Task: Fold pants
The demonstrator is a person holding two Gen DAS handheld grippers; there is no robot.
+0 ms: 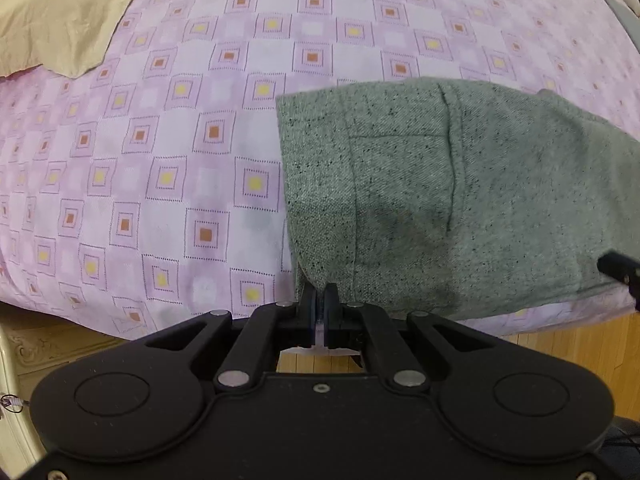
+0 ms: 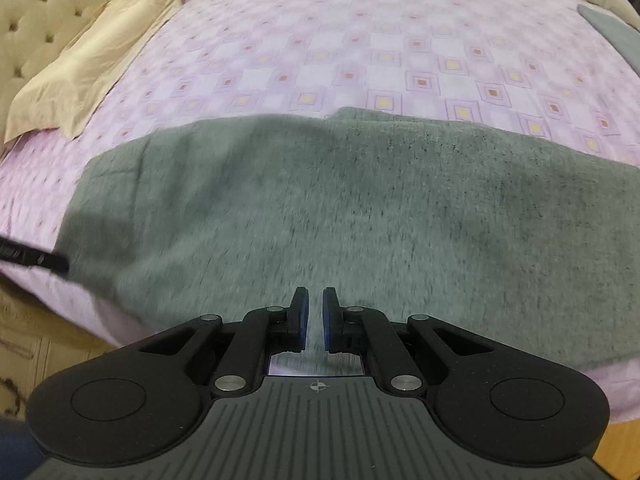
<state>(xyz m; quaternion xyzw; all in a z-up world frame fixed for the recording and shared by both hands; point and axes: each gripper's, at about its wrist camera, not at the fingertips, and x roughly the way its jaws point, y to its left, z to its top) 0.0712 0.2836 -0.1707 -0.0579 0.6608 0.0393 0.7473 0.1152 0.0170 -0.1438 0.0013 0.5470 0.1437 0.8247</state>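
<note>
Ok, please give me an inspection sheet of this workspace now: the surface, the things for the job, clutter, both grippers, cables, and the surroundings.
Surface: bed with a lilac sheet printed with small squares.
Job's things: grey pants lie flat near the bed's front edge; a pocket seam shows.
Clutter: beige cloth on the far left of the bed; another grey fabric piece at the far right edge.
Grippers: left gripper is shut on the pants' near corner; right gripper hovers over the pants, jaws almost closed, nothing between them.
Cables: nothing seen.
Surroundings: tufted cream headboard; wooden floor below the bed.
</note>
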